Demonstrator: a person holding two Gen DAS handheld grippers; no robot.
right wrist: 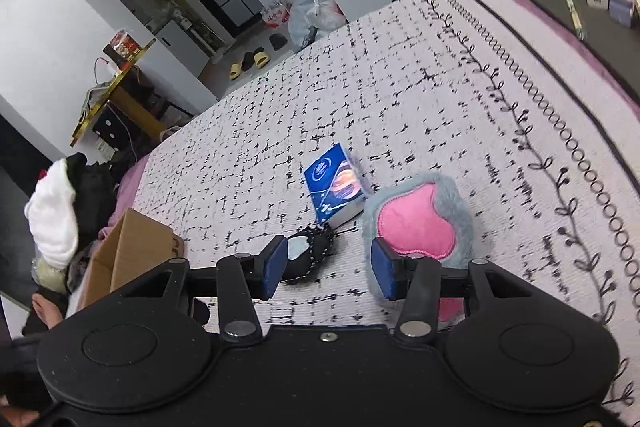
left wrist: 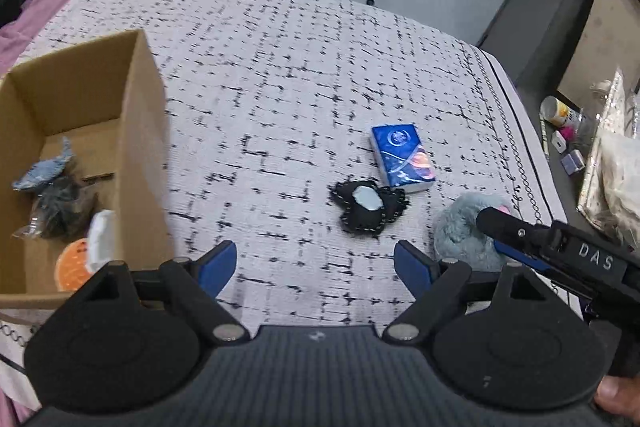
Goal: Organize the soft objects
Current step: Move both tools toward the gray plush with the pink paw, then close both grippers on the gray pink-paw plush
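Jaws open – both | grey plush [right wrist: 420,223] beside right jaws

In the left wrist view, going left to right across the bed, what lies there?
cardboard box → black stitched plush → blue tissue pack → grey fluffy plush, with the right gripper reaching in over it.
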